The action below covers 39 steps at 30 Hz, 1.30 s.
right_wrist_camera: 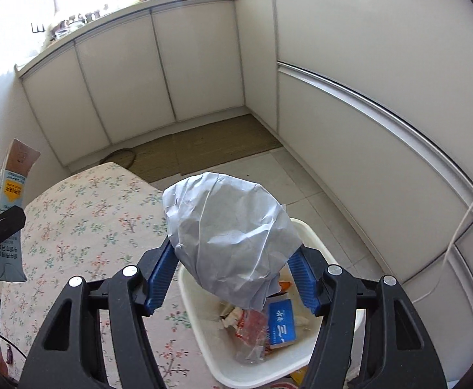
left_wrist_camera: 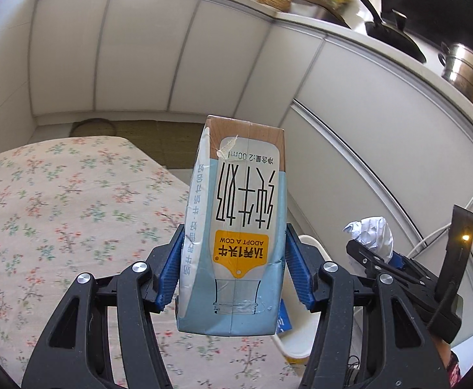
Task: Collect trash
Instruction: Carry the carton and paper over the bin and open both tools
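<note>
White cabinets (right_wrist_camera: 197, 64) line two walls and meet in a corner, with a woven floor mat (right_wrist_camera: 204, 149) lying along their base and open tiled floor (right_wrist_camera: 304, 188) between the mat and the bin. The worktop (left_wrist_camera: 58, 214), covered in a floral cloth, has a rounded far edge that stops short of the mat; its near right edge sits just beside the white bin (right_wrist_camera: 200, 321). The bin stands on the floor between the worktop and the right-hand cabinets, open-topped, already holding a blue box (right_wrist_camera: 280, 324), red wrappers and clear plastic. The milk carton (left_wrist_camera: 236, 227) is clamped upside down in the left tool (left_wrist_camera: 233, 259), blue pads pressed on its two sides, held in the air above the worktop's right edge with the bin rim showing behind it. The crumpled paper ball (right_wrist_camera: 230, 236) is pinched in the right tool (right_wrist_camera: 233, 275), its pads closed on the lower part of the wad, and it hangs over the open mouth of the bin. The two tools are side by side, near each other but apart. A white cable (right_wrist_camera: 463, 227) trails down the right-hand cabinets.
</note>
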Tool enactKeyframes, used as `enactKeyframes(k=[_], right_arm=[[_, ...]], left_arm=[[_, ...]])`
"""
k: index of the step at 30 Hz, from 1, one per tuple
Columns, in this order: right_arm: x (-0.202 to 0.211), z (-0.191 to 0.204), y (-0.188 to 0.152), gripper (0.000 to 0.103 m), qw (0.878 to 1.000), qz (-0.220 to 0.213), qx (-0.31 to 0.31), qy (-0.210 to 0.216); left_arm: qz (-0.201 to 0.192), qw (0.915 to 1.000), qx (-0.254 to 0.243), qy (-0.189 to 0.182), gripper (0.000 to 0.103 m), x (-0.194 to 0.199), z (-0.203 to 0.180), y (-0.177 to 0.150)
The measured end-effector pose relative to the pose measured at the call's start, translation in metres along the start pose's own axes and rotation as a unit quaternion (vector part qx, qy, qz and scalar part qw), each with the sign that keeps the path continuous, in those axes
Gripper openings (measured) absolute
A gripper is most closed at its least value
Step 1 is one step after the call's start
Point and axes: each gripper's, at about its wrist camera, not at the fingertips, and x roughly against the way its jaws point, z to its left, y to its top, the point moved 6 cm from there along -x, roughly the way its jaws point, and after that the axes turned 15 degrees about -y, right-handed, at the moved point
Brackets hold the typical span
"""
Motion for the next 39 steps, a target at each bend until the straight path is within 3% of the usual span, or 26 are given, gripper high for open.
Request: enactKeyframes(k=[10, 16, 27, 29, 32, 35, 39], right_arm=[[-0.026, -0.051, -0.010, 0.072, 0.998, 0.034, -0.022, -0.054], [-0.021, -0.091, -0.013, 0.083, 0.992, 0.016, -0.054, -0.115], [-0.012, -0.148, -0.016, 0.086, 0.981, -0.008, -0.090, -0.169], [-0.010, -0.150, -0.015, 0.087, 0.980, -0.012, -0.093, -0.173], [-0.006, -0.149, -0.013, 0.088, 0.979, -0.021, -0.095, -0.176], [0.002, -0.141, -0.010, 0.092, 0.979, -0.037, -0.094, -0.176], [0.022, -0.122, -0.002, 0.096, 0.977, -0.073, -0.094, -0.176]], left_arm=[[0.043, 0.9981, -0.022, -0.037, 0.055, -0.065, -0.050, -0.020], [0.074, 0.9952, -0.030, -0.056, 0.055, -0.101, -0.066, -0.026], [0.127, 0.9880, -0.050, -0.073, 0.060, -0.148, -0.092, -0.049], [0.126, 0.9886, -0.051, -0.065, 0.078, -0.150, -0.091, -0.050], [0.119, 0.9904, -0.053, -0.047, 0.082, -0.146, -0.087, -0.048], [0.088, 0.9922, -0.086, 0.017, 0.096, -0.129, -0.084, -0.038], [0.015, 0.9822, -0.153, 0.109, 0.096, -0.089, -0.089, -0.020]])
